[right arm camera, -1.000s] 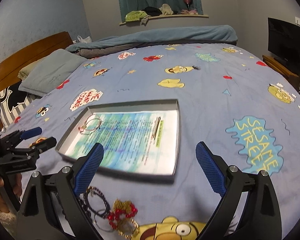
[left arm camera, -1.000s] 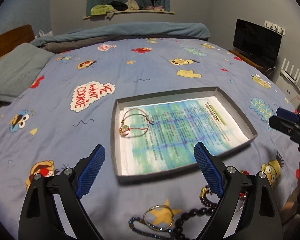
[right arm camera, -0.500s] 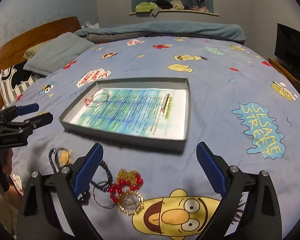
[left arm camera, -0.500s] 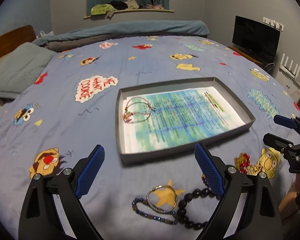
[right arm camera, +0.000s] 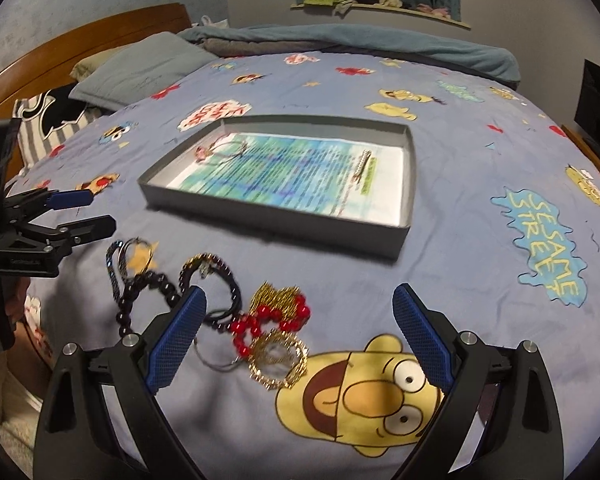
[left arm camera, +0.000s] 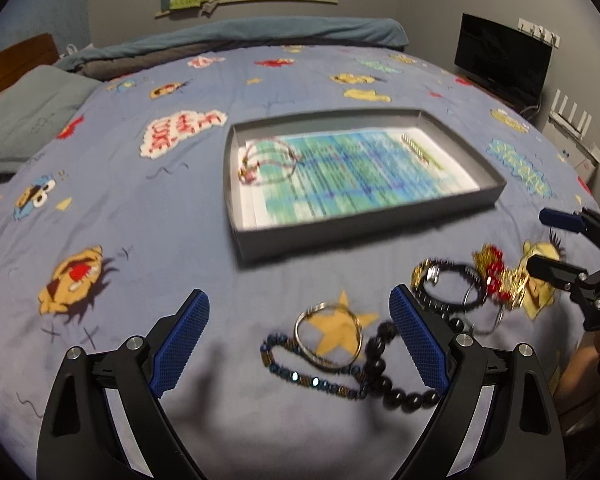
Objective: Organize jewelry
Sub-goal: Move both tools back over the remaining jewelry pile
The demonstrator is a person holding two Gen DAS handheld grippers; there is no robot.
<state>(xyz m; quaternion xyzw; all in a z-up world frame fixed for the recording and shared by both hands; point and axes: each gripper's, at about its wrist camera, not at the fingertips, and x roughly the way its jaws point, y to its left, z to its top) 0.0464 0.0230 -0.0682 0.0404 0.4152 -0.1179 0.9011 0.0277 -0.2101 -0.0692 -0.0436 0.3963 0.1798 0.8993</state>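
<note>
Both your tools, left tool point(left arm camera: 299, 343) and right tool point(right arm camera: 299, 337), hover spread and empty over bracelets point(left arm camera: 328, 340) at lower frame, ready to load tray point(left arm camera: 364, 222).

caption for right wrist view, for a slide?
Open right claw hovers over red-and-gold jewelry on bedspread; gray tray beyond.

1 grey shallow tray point(left arm camera: 384, 222) w/ 1 thin red cord bracelet point(left arm camera: 266, 160); approx 5 bead/metal pieces loose on bedspread.

Matt printed cloth is seen on the bedspread point(left arm camera: 148, 240); glossy black beads point(left arm camera: 396, 392), a shiny metal bangle point(left arm camera: 327, 334), a matt grey tray point(right arm camera: 268, 210) lined with printed paper point(right arm camera: 300, 168), textured blue pads point(right arm camera: 180, 336)
</note>
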